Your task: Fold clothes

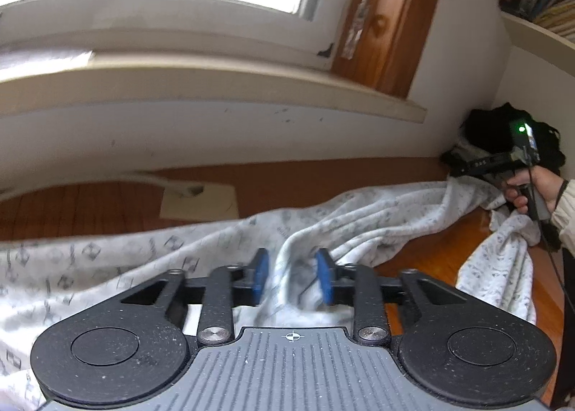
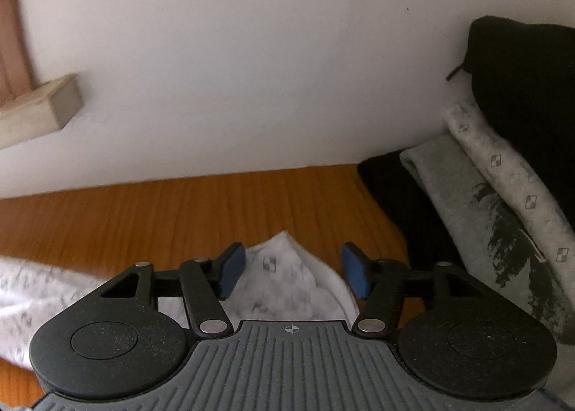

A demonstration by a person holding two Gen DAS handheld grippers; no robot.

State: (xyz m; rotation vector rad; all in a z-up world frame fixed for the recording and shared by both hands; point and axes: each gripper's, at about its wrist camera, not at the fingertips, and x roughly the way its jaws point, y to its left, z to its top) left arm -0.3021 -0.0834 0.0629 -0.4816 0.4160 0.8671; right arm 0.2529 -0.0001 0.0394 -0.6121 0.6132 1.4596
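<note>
Spread long and rumpled across the orange-brown wooden counter (image 1: 424,260): a white soft-knit garment with a sparse grey diamond print (image 1: 118,267), bunched into ridges toward the middle. Parted about halfway, the left gripper (image 1: 293,276), a raised fold between its blue pads but not pinched. Parted wider, the right gripper (image 2: 293,272), a pointed corner of the cloth loose between.

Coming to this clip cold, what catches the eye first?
The long white patterned garment sprawls rumpled across the wooden table under the window sill. Each gripper, left and right, stands open over a fold of it. Against the wall, a pile of clothes leans, black and grey.
</note>
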